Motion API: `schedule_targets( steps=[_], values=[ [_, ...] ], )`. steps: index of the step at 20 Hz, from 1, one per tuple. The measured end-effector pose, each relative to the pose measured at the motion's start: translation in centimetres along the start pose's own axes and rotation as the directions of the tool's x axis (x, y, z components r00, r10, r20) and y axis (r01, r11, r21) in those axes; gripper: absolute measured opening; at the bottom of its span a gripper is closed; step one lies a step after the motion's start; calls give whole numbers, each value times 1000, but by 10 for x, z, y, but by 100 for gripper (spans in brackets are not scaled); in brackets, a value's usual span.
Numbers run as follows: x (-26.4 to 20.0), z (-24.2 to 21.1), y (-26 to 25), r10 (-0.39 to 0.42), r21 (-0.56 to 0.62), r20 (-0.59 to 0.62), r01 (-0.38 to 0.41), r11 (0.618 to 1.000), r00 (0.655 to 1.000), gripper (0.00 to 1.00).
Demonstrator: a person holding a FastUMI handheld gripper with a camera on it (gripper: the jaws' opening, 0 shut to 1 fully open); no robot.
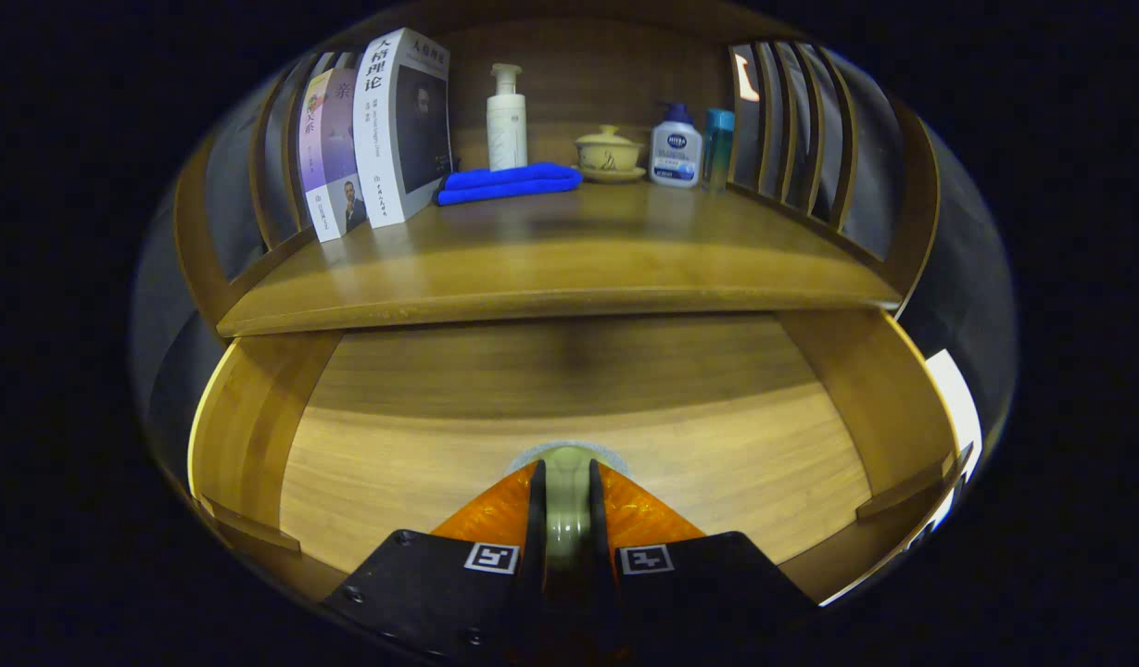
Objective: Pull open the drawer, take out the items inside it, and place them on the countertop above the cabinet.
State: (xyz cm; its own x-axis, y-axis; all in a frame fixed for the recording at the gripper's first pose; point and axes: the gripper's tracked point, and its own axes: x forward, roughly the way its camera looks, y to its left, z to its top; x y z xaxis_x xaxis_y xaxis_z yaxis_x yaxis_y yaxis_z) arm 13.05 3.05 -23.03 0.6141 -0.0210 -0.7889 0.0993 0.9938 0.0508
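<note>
the hand-held gripper (pixel 565 519) hangs over the open drawer (pixel 569 435), its two fingers pressed on a pale round item (pixel 565 491), perhaps a small jar, largely hidden between them. beyond the fingers lies the counter (pixel 550 259), and on it, well ahead, books (pixel 384 130), a blue cloth (pixel 509 182), a white bottle (pixel 506 116), a lidded cup (pixel 609 153) and a lotion bottle (pixel 676 148).

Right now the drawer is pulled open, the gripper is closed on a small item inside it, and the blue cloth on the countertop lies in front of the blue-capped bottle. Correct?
Not quite. The gripper view shows the blue cloth in front of the white pump bottle; the blue-capped bottle stands further right. The drawer is open and the gripper is shut on the small item.
</note>
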Motion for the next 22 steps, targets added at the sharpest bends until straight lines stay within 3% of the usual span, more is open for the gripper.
schedule_targets(
  steps=[2,6,9,15,22],
  values=[
    [-1,10,-1,2,8,57,-2,1000,998,19],
    [-25,42,-9,-10,61,206,-2,998,978,19],
    [-52,65,-14,-13,113,326,-26,993,945,19],
    [-87,79,-21,-26,85,398,-9,996,917,19],
    [-99,138,-19,-26,52,478,1,999,878,19]
  ],
)
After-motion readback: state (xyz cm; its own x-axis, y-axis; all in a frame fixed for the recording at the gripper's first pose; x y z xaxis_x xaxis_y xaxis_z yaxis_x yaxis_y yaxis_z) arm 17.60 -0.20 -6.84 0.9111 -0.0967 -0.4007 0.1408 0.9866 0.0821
